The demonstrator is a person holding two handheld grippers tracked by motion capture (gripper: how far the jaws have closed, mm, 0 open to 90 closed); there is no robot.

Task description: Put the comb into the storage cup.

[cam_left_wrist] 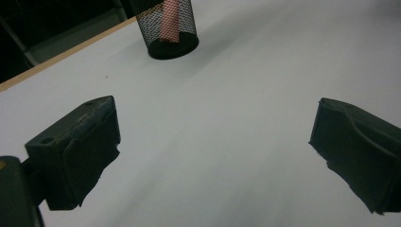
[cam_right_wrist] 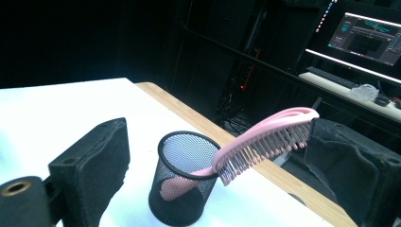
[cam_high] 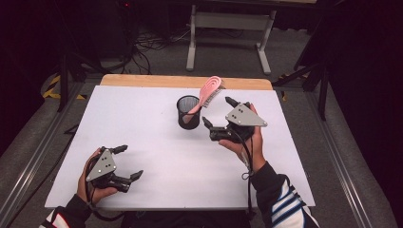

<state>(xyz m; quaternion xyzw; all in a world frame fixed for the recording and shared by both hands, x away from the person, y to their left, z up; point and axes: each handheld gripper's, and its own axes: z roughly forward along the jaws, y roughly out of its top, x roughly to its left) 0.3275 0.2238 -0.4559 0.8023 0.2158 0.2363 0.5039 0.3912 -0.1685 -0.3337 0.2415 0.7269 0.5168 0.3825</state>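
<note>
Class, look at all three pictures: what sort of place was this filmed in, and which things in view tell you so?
Probably a lab or recording studio, not a home. A bare white table stands among dark surroundings, loose cables lie on the grey floor behind it, and a lit computer monitor with a keyboard sits on a desk beyond.

obstacles: cup (cam_high: 188, 112) with brush (cam_high: 207, 93) leaning right, standing mid-table | right gripper (cam_high: 225, 115) hovering just beside | elsewhere table (cam_high: 157, 156) lying open

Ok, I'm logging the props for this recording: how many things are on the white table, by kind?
Black wire-mesh cylindrical pen cup: 1
Pink plastic hairbrush, handle down in the cup: 1
Total: 2
Both open grippers, left and right, hold nothing.
</note>
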